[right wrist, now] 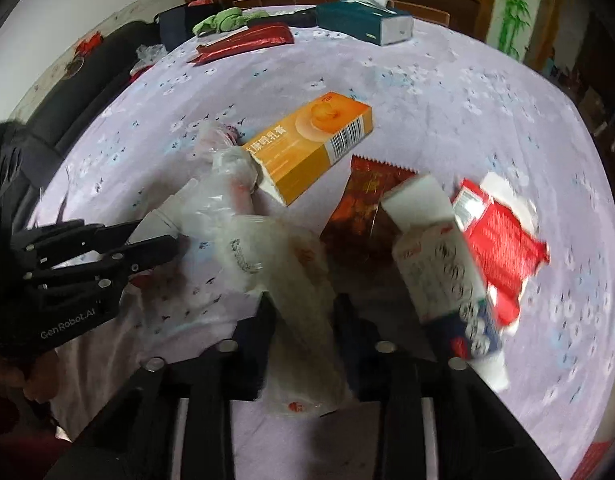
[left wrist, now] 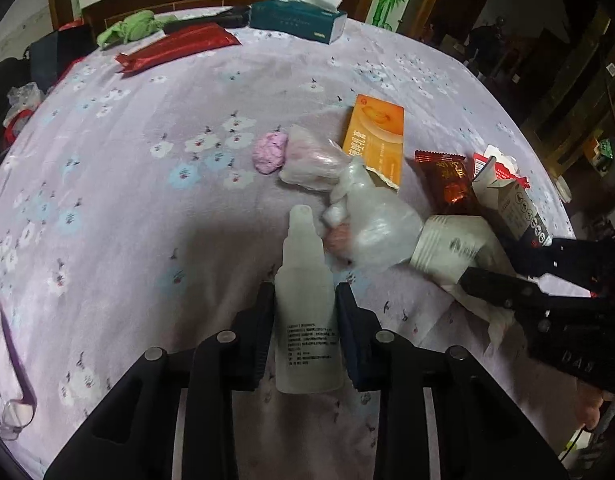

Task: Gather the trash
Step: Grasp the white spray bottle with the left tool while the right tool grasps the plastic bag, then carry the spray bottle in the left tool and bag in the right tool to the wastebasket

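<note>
Left hand-held gripper point(left wrist: 305, 312): clamped on white bottle point(left wrist: 307, 300).
Right hand-held gripper point(right wrist: 305, 320): clamped on paper wrapper point(right wrist: 303, 300).
Technique: lift both clear; avoid orange box point(right wrist: 311, 148) at 12 o'clock.

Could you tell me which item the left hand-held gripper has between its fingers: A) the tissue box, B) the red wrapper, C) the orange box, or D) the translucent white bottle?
D: the left hand-held gripper has its fingers on both sides of the translucent white bottle.

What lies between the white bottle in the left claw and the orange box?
In the left wrist view, crumpled clear plastic bags lie between the white bottle and the orange box, overlapping the box's near end.
</note>
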`<state>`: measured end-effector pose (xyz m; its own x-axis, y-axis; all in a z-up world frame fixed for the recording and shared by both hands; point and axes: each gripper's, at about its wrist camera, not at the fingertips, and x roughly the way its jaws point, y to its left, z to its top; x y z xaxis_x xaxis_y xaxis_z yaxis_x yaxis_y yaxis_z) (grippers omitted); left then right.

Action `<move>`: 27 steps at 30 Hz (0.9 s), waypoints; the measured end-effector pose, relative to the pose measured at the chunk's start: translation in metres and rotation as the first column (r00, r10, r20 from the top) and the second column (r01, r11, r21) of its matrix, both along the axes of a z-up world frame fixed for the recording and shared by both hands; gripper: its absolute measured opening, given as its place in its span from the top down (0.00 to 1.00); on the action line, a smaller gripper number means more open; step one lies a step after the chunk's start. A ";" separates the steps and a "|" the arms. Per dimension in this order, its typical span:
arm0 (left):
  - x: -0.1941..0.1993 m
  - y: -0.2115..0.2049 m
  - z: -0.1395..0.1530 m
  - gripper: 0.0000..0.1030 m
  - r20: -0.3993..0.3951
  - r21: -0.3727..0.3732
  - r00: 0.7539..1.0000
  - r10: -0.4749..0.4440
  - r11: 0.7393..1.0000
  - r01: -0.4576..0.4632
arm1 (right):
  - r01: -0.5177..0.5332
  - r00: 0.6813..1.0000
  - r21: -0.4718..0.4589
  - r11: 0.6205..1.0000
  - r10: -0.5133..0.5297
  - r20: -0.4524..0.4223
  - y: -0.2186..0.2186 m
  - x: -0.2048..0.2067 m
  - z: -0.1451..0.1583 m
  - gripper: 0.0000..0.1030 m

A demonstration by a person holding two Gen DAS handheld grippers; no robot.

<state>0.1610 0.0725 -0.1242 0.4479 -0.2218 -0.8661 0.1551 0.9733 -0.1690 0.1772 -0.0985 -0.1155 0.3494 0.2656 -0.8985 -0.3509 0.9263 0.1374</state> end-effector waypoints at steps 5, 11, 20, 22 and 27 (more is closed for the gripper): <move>-0.026 -0.001 0.013 0.72 0.063 0.027 0.998 -0.010 1.000 0.008 | 0.086 0.996 0.081 0.993 -0.088 0.015 -0.012 -0.025 0.019 0.73; -0.059 -0.017 0.034 0.72 0.137 0.056 0.990 -0.024 0.998 0.016 | 0.225 0.972 0.130 0.966 -0.232 0.044 -0.031 -0.071 0.040 0.73; -0.100 -0.067 0.066 0.72 0.259 0.108 0.960 -0.103 0.991 0.078 | 0.404 0.905 0.052 0.913 -0.407 0.124 -0.062 -0.131 0.052 0.73; -0.104 -0.074 0.070 0.72 0.260 0.103 0.958 -0.120 0.990 0.096 | 0.429 0.891 0.042 0.902 -0.430 0.145 -0.072 -0.141 0.058 0.73; -0.120 -0.099 0.083 0.72 0.291 0.106 0.942 -0.167 0.984 0.141 | 0.469 0.866 0.030 0.883 -0.467 0.177 -0.092 -0.162 0.067 0.73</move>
<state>0.0412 -0.0268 -0.0411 0.6539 -0.2420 -0.7168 0.3350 0.9421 -0.0125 0.0147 -0.1901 -0.0487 0.5805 0.0199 -0.8140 0.1072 0.9891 0.1007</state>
